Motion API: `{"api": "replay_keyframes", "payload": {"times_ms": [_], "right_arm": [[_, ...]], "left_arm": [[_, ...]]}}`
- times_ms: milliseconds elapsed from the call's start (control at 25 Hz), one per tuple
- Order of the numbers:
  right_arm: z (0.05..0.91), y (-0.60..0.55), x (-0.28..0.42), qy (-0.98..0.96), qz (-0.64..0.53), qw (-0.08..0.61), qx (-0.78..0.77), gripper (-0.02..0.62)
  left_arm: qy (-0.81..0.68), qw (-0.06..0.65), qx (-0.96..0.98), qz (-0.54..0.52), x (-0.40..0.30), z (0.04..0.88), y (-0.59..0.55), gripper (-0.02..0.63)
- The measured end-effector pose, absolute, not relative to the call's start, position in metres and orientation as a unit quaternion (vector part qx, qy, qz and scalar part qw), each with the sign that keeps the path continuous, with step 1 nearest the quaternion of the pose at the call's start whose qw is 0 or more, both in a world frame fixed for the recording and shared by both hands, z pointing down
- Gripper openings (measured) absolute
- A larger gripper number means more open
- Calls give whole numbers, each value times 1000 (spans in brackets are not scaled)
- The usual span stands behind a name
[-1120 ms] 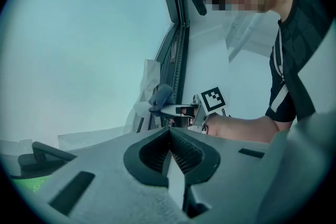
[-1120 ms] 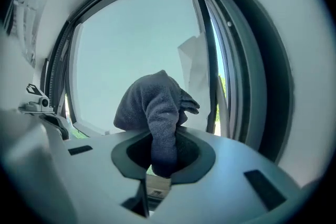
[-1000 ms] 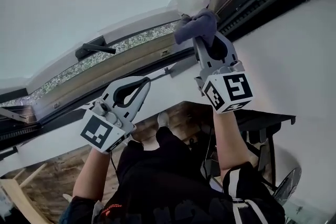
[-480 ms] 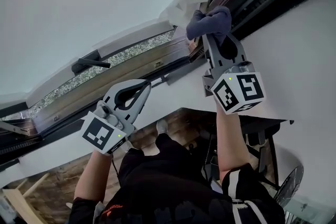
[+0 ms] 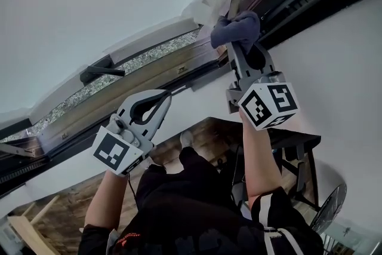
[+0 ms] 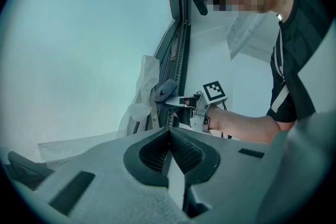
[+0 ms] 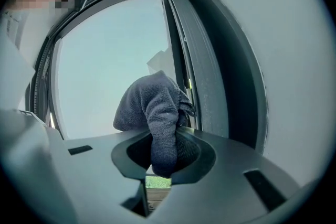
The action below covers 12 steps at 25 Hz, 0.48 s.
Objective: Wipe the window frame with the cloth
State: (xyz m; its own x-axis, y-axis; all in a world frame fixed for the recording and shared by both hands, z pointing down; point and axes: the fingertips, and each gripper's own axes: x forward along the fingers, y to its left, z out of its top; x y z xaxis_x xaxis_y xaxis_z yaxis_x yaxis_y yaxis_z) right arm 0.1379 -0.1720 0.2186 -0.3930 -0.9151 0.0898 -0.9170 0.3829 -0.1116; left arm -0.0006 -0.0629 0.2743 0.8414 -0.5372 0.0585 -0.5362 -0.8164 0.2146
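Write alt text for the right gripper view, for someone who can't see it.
The right gripper holds a dark grey cloth between its fingers, at the dark window frame. Pale, bright glass fills the left side.

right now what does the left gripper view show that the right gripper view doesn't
Only the left gripper view: the left gripper, jaws shut on nothing; the right gripper from outside, with its marker cube and the person's forearm; a crumpled white sheet beside the dark window frame. Only the right gripper view: close up, the right gripper's jaws clamped on a fold of the grey-blue towelling cloth. Both: cloth at the frame, pale glass.
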Motion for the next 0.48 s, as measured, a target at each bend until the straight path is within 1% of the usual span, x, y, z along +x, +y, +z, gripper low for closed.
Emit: {"api": "replay_keyframes", "payload": {"times_ms": [400,480], "right_arm": [[247,-171,139,-825,105,10,555,52],[260,-169,138,-824,113,13,556,52]], "left_arm": [[-279,116,953,21,-2,287,-62,18],[-278,126,952,16,-2,293,-60,18]]}}
